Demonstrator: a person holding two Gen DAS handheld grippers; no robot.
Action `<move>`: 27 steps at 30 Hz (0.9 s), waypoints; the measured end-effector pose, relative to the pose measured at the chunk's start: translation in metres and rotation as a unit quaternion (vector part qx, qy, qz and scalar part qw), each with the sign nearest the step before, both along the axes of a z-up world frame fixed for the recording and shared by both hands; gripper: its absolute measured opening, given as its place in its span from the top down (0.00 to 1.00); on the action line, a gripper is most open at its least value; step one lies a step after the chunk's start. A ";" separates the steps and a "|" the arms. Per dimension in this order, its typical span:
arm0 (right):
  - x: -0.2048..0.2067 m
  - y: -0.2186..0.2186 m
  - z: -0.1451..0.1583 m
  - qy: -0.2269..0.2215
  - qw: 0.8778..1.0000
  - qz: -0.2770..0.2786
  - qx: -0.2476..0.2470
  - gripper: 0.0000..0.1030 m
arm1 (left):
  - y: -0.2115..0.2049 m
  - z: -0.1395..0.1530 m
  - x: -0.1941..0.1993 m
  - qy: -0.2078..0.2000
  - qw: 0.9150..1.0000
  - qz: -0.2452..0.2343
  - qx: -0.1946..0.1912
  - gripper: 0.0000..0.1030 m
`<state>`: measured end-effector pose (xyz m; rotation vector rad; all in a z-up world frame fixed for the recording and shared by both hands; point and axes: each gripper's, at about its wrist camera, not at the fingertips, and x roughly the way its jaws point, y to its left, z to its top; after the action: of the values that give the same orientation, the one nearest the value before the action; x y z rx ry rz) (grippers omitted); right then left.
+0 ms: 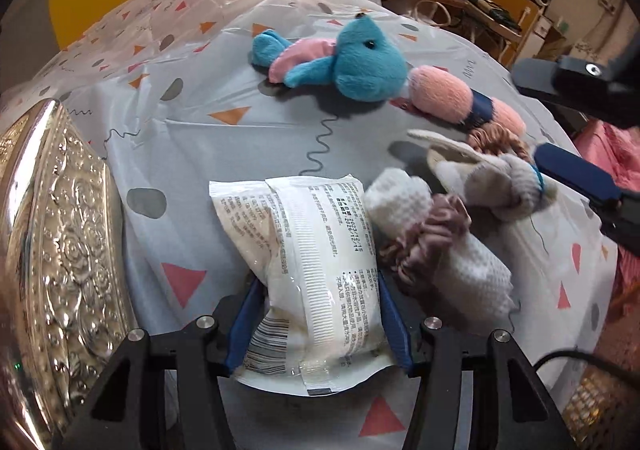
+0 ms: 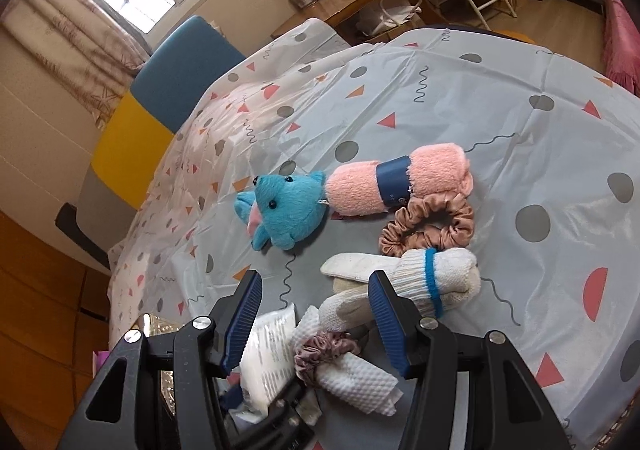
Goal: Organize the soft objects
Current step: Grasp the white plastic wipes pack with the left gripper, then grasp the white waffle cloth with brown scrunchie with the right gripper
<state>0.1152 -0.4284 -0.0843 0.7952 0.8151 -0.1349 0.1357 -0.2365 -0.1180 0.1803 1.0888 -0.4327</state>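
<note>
The left gripper (image 1: 316, 326) is clamped on the pack (image 1: 308, 270), held low over the table (image 1: 224, 153) beside the silver tray (image 1: 60, 250). The pack is judged light, squashy and slick-filmed, best gripped mid-body. The right gripper (image 2: 316, 322) is spread apart, empty, above the glove (image 2: 404, 282).

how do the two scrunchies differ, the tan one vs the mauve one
The tan scrunchie lies flat on the tablecloth as an open ring; the mauve scrunchie is wrapped around a rolled white cloth. The tan one touches the pink towel roll and looks larger. Both are shiny, gathered fabric.
</note>
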 end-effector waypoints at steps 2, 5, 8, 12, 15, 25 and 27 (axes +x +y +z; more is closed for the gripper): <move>0.001 0.003 -0.002 0.016 1.000 0.020 -0.005 0.46 | 0.003 0.002 -0.008 0.000 1.000 -0.010 0.001 0.46; 0.005 0.008 -0.008 0.051 0.997 0.060 -0.016 0.46 | 0.005 0.001 -0.019 0.001 1.000 -0.021 -0.001 0.47; 0.010 0.012 -0.017 0.079 0.992 0.093 -0.012 0.46 | 0.001 0.001 -0.027 -0.003 1.000 -0.030 -0.001 0.47; 0.017 0.019 -0.030 0.114 0.986 0.119 -0.017 0.46 | 0.010 0.002 -0.043 -0.004 0.999 -0.040 -0.003 0.47; 0.025 0.029 -0.033 0.128 0.979 0.155 -0.032 0.46 | 0.016 0.001 -0.056 -0.005 0.999 -0.046 -0.003 0.47; 0.034 0.071 -0.015 0.150 0.925 0.304 -0.168 0.36 | 0.040 0.008 -0.096 0.004 0.998 -0.063 -0.015 0.47; 0.036 0.082 -0.018 0.166 0.903 0.336 -0.212 0.36 | 0.046 0.009 -0.098 0.003 0.998 -0.065 -0.019 0.47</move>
<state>0.1511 -0.3467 -0.1018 0.0462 1.2893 0.1733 0.0381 -0.1908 -0.1087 0.2177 1.0769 -0.5696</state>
